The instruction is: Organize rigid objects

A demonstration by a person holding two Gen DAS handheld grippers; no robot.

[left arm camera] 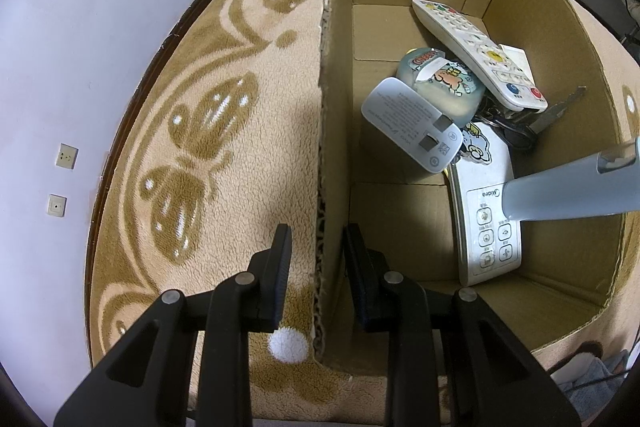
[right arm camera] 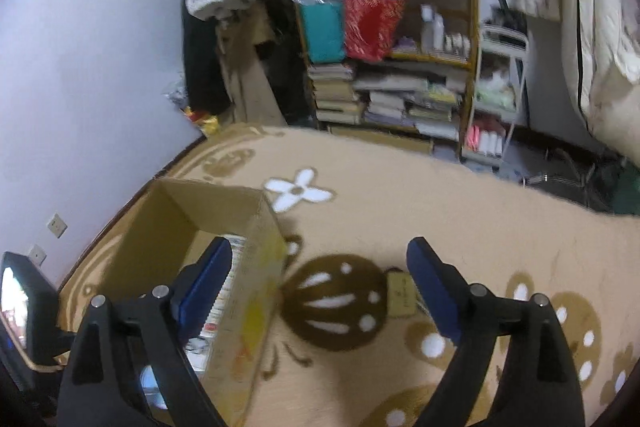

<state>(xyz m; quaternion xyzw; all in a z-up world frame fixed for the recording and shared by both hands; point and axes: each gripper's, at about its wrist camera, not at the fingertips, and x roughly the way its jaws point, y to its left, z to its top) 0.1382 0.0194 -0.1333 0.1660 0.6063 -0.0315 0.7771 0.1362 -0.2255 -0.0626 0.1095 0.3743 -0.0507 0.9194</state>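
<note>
**Straddling the cardboard wall, with hard goods piled inside**

Your left gripper (left arm camera: 316, 247) sits at 6 o'clock in its own view, one ribbed black finger on each side of the left wall of the cardboard box (left arm camera: 340, 131). The jaws are parted and do not visibly press the corrugated edge between them; whether either pad touches it, you cannot tell.

Inside the box, toward 2 o'clock, lies a loose heap of rigid pieces. A long white remote (left arm camera: 480, 55) with coloured round buttons leans across the top. Beneath it is a rounded, pale-blue case (left arm camera: 440, 83) bearing a cartoon sticker, and against that rests a smooth white charger (left arm camera: 408, 123), its two flat metal prongs facing up. A flat white air-conditioner remote (left arm camera: 486, 215) with square buttons lies nearer you at 3 o'clock. A glossy pale-blue rod-like thing (left arm camera: 580, 187) crosses over its upper end, coming in from the right edge. A metal key (left arm camera: 560, 107) and a dark tangle sit by the right wall.

Your right gripper (right arm camera: 320, 283) is spread wide and empty, hanging over the fleecy tan rug (right arm camera: 440, 195) with its brown and white flower pattern. Its left finger overlaps the box rim at 8 o'clock in its own view. That view is blurred; a cluttered wooden bookshelf (right arm camera: 400, 67) stands at 12 o'clock.
</note>
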